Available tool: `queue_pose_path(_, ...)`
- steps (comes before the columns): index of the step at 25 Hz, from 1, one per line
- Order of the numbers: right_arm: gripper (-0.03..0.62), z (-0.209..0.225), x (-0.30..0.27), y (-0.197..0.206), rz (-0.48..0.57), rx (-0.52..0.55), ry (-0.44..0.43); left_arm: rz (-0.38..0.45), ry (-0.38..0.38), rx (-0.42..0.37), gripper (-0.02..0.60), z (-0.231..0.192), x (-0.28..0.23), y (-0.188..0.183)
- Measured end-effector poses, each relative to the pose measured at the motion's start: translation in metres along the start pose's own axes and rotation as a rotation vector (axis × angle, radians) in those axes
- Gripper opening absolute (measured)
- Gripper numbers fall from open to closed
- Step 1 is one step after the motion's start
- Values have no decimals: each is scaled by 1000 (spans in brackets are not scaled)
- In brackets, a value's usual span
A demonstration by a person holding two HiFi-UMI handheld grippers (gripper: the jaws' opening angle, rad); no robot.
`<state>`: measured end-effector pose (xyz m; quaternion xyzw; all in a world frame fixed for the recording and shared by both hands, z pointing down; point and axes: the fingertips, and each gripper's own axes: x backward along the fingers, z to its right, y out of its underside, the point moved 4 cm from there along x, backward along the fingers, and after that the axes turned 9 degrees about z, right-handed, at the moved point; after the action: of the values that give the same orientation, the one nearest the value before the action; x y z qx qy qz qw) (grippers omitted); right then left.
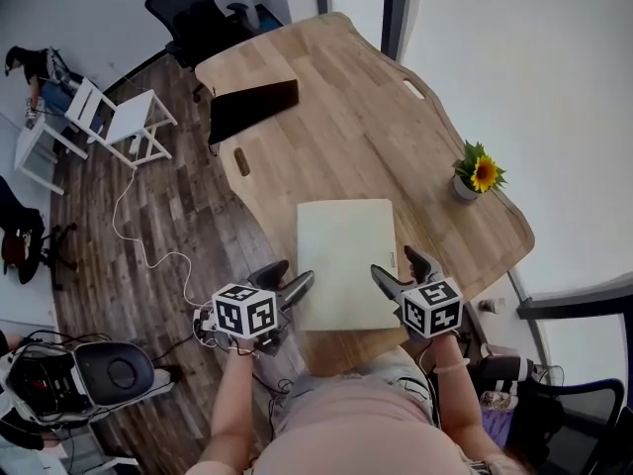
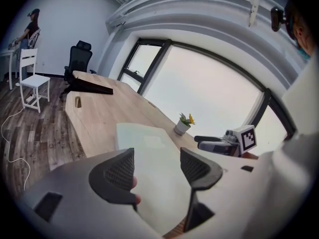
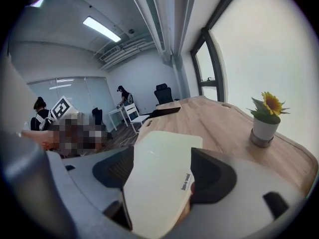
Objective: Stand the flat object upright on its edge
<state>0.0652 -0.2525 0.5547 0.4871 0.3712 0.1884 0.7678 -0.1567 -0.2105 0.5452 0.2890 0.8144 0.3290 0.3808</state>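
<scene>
Pale cream flat board (image 1: 341, 260) lying flat on the wooden worktop (image 1: 346, 97), close to its near edge, not yet stood up.

Left hand-held gripper (image 1: 287, 281) just beside the board's left edge, jaws spread apart, gripping nothing. In the left gripper view, the board's near part showing in the gap between the two jaws, neither pad pressing on it.

Right hand-held gripper (image 1: 399, 268) at the board's right edge, jaws likewise wide apart, nothing gripped. In the right gripper view, board filling the gap, its right edge with a small label (image 3: 185, 183) just beside the right jaw; touching or not, cannot tell.

Farther right on the worktop, well apart from the board, a potted sunflower (image 1: 477, 174). Toward the far left end, a dark slab (image 1: 252, 109). On the wood floor to the left, a white chair (image 1: 124, 119).
</scene>
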Motion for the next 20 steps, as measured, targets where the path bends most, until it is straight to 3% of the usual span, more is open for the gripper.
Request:
queue_pose_path(12,350,25,-34,30,-123,-60,-29,-102,-38,103,278,-34,-31,18)
queue_pose_path(20,359,35,-50,47,-169,-171,-9,-151,-41,178,285,-57,-45,31)
